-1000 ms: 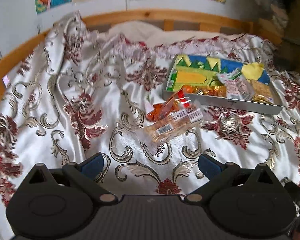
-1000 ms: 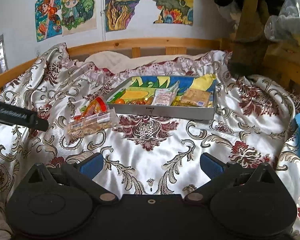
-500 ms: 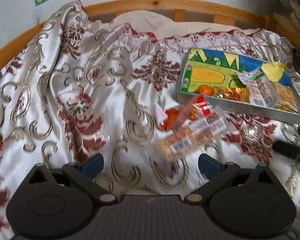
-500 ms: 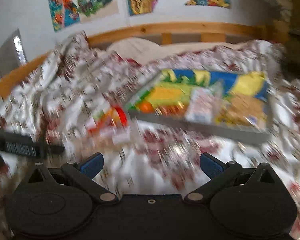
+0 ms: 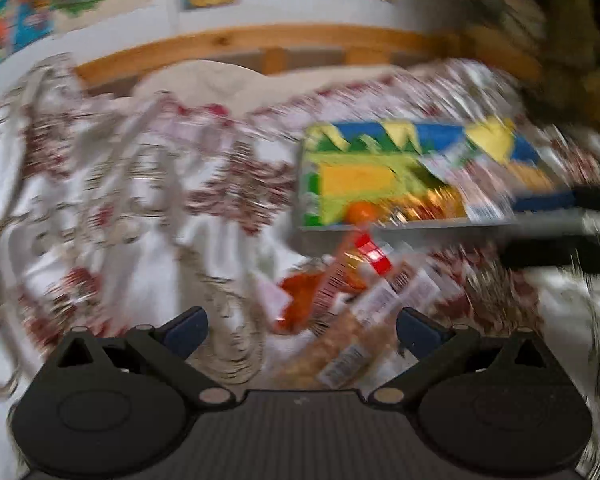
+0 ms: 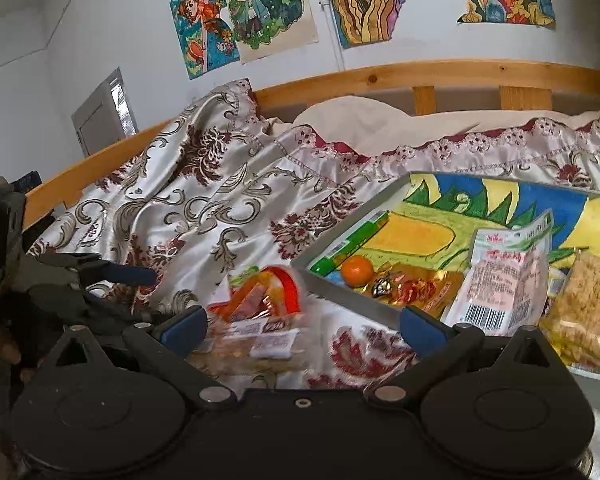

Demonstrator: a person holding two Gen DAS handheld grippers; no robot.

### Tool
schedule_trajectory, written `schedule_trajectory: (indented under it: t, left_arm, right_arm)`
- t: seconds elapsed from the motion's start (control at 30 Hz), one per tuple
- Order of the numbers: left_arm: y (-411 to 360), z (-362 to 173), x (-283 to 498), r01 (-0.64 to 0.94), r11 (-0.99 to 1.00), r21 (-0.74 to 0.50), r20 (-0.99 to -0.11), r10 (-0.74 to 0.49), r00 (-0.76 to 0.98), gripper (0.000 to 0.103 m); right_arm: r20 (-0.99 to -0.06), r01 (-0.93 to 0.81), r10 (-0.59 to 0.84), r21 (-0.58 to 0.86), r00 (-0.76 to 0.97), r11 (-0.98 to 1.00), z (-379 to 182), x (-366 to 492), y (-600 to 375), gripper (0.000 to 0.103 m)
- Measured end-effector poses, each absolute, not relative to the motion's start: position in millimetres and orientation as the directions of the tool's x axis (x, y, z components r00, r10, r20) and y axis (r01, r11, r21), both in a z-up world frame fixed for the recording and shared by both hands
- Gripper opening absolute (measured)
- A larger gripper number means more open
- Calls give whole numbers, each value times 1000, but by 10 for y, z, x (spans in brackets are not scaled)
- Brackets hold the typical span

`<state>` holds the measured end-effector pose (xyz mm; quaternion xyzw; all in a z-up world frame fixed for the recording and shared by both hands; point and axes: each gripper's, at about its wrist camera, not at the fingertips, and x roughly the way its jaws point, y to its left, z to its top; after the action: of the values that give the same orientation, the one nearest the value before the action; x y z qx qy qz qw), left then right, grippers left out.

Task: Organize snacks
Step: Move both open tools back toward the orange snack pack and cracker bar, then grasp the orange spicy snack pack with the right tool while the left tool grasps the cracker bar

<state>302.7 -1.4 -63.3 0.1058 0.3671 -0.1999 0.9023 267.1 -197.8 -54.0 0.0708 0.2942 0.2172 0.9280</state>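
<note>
My left gripper (image 5: 300, 330) stood wide open with nothing in it, its blue pads well apart over the patterned bedspread (image 5: 148, 216). Between and just ahead of them lay the long clear packet of brown snacks (image 5: 364, 332), its long axis slanting from near-left to far-right, the far end aimed toward the tray (image 5: 440, 232). The orange packet with the red band (image 5: 332, 280) lay against its far-left side, slanted much the same way, its red end nearly at the tray's grey front wall. That view was badly smeared, so labels were unreadable.

My right gripper (image 6: 302, 326) was equally wide open and held nothing. In its view the clear packet (image 6: 260, 348) lay crosswise on the bedspread between the pads, with the orange packet (image 6: 268, 292) just beyond it, beside the tray's near corner. The tray (image 6: 352, 300) held a green stick-shaped pack (image 6: 352, 244) along its left wall, a small orange fruit (image 6: 357, 271), a gold-wrapped sweet pack (image 6: 412, 286), a pale pink pouch with a barcode (image 6: 500, 276) and a crumbly yellow pack (image 6: 588, 300) at the right.
</note>
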Motion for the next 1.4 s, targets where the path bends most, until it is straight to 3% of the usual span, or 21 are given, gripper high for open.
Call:
schedule_trajectory:
  t: [0.43, 0.57, 0.67, 0.87, 1.1, 1.2, 1.4]
  left_arm:
    - [-112, -930, 3247, 509, 854, -112, -814, -372, 446, 98]
    - [-181, -939, 3219, 512, 855, -80, -836, -338, 433, 94]
    - [-213, -939, 3229, 490, 868, -82, -868, -303, 392, 82]
    - [-137, -923, 3089, 427, 897, -119, -882, -293, 368, 84]
    - [-77, -910, 3060, 382, 911, -157, -879, -305, 366, 84]
    - [-166, -915, 3004, 404, 907, -119, -887, -280, 368, 84]
    - [-229, -929, 2948, 434, 897, -87, -889, -266, 371, 85]
  right_arm:
    - [-523, -377, 437, 223, 732, 899, -561, 2831, -1962, 102]
    - [-533, -368, 433, 230, 727, 901, -579, 2847, -1932, 102]
    - [-540, -360, 416, 213, 732, 908, -599, 2846, -1912, 102]
    - [-552, -331, 332, 104, 765, 938, -499, 2867, -1835, 102]
    - [-646, -547, 436, 34, 626, 837, -453, 3337, -1340, 101]
    - [-677, -623, 515, 106, 526, 775, -517, 3570, -1137, 98]
    - [-668, -614, 664, 379, 336, 692, -682, 3916, -1015, 92]
